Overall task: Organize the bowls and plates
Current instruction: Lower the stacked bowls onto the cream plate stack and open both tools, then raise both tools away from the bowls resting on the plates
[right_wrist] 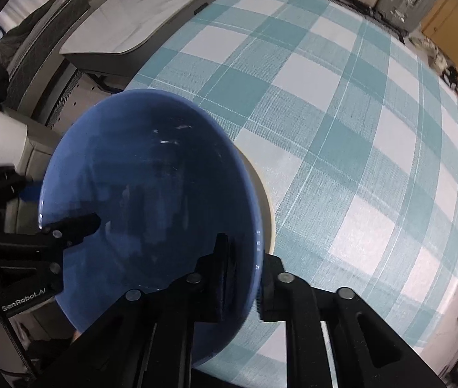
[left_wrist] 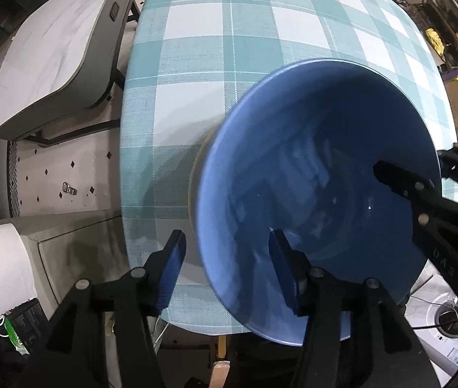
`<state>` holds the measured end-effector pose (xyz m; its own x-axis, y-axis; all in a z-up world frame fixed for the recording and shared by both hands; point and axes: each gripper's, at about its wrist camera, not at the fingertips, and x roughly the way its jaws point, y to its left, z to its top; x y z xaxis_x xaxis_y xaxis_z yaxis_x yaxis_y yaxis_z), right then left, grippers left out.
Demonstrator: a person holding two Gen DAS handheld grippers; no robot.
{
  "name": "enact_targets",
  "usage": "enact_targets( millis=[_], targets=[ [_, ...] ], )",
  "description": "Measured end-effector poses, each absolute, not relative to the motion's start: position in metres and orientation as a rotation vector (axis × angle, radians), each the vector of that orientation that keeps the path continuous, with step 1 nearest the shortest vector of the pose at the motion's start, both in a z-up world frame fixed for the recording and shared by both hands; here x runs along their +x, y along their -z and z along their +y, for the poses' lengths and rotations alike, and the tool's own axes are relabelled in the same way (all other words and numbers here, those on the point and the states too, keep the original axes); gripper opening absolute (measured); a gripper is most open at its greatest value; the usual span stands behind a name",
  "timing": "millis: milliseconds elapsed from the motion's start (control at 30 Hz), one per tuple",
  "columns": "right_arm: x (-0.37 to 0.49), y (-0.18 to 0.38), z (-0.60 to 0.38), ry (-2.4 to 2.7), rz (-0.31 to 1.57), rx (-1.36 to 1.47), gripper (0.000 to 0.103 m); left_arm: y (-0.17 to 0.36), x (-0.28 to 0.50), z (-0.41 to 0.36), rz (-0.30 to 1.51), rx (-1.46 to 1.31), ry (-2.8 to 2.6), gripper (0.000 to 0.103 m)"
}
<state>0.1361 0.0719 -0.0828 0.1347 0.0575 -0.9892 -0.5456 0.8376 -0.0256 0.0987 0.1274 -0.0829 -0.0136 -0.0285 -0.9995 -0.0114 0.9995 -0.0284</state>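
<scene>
the bowl [left_wrist: 319,200] is sitting on a pale plate [right_wrist: 266,200] near the table's [left_wrist: 196,48] near edge. left gripper [left_wrist: 225,278] and right gripper [right_wrist: 240,278] are straddling its rim, released. stacking looks done.

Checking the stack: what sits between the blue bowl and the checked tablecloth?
A pale, cream-coloured dish lies under the blue bowl, its edge peeking out above the tablecloth; the right wrist view shows it best.
</scene>
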Motion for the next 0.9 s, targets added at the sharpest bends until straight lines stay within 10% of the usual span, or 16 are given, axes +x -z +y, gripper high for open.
enact_targets(
  millis=[167,500,567,633,900],
  targets=[
    [0.133,0.065,0.070,-0.489,1.281,-0.410,0.056,0.076,0.099,0.132,1.561,-0.063,0.004,0.053],
    [0.124,0.012,0.042,-0.509,1.086,-0.272,0.074,0.010,0.076,0.145,1.304,-0.053,-0.084,0.055],
    [0.115,0.000,0.032,-0.521,1.023,-0.238,0.084,-0.008,0.064,0.142,1.216,-0.056,-0.081,0.066],
    [0.100,-0.012,0.024,-0.537,0.935,-0.243,0.093,-0.027,0.046,0.136,1.084,-0.045,-0.067,0.103],
    [0.035,-0.027,-0.007,-0.503,0.650,-0.186,0.102,-0.043,-0.011,0.120,0.757,-0.185,-0.106,0.103]
  ],
)
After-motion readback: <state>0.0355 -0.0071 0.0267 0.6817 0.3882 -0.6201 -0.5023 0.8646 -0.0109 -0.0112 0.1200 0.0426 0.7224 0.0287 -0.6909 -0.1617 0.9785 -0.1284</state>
